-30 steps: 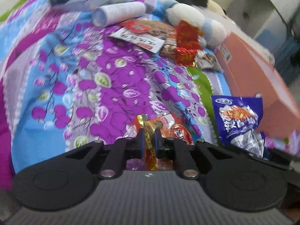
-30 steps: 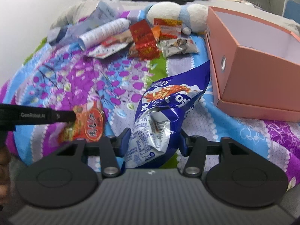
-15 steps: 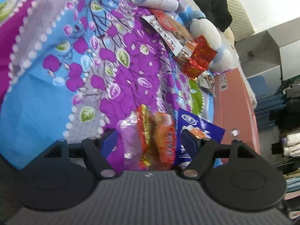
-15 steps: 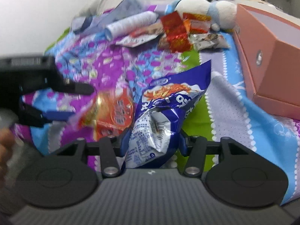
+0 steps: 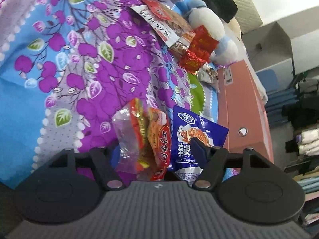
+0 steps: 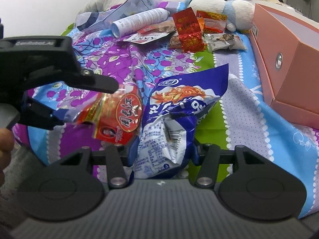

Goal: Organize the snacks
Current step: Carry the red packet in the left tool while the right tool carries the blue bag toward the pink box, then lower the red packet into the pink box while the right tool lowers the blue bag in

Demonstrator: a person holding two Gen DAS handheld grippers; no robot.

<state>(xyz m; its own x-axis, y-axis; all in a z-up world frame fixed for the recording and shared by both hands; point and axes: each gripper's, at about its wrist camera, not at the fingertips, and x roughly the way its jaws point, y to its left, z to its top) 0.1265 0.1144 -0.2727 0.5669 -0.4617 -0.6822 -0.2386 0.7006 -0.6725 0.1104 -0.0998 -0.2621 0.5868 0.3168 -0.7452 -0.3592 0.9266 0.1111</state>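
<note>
A red-orange snack packet (image 5: 157, 139) (image 6: 121, 115) with a clear end sits between the fingers of my left gripper (image 5: 153, 149) (image 6: 85, 103). The jaws are closing, but the right-hand finger still stands clear of the packet. My right gripper (image 6: 164, 151) is shut on the crumpled lower end of a blue snack bag (image 6: 179, 103) (image 5: 185, 123), which stands up just right of the red packet. Both packets are over the flowered bedspread (image 6: 159, 63).
An open pink box (image 6: 289, 63) (image 5: 239, 99) lies on the bed to the right. At the far end are several more snack packets (image 6: 189, 33), a white can (image 6: 139, 20), a clear bag (image 6: 139, 2) and a plush toy (image 6: 219, 8). A hand (image 6: 6, 139) shows at the left edge.
My left gripper's jaws, pinched on the red packet's edge a second ago, have spread wide and the gripper has rolled; the packet now sits close beside the blue bag. The right grip is unchanged.
</note>
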